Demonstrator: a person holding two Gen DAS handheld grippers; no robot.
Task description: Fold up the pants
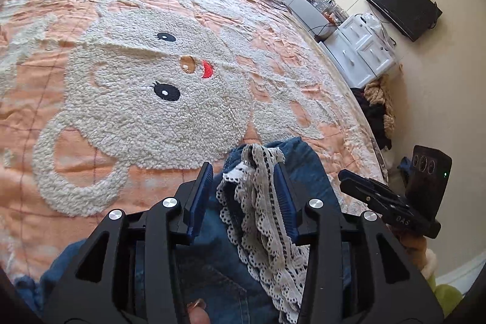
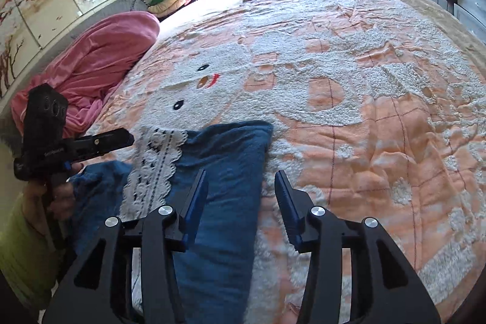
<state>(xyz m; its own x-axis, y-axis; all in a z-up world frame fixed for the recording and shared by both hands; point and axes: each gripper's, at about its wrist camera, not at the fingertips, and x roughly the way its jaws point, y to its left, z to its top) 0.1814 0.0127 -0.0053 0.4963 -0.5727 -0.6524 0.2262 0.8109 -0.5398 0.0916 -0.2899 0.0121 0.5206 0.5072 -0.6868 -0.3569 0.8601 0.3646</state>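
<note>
Pants (image 2: 224, 172) under gripper jaws | lace trim (image 1: 261, 220) | pink blanket (image 2: 100, 59) beside

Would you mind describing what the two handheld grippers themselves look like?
Both look the same. The left gripper and right gripper have matte black angular linkage arms with triangular cut-outs and round silver bolt heads at the pivots. Each finger carries a flat blue ribbed pad. A black boxy module with round lenses and a green light sits on the body. No cables or sleeves show.
</note>
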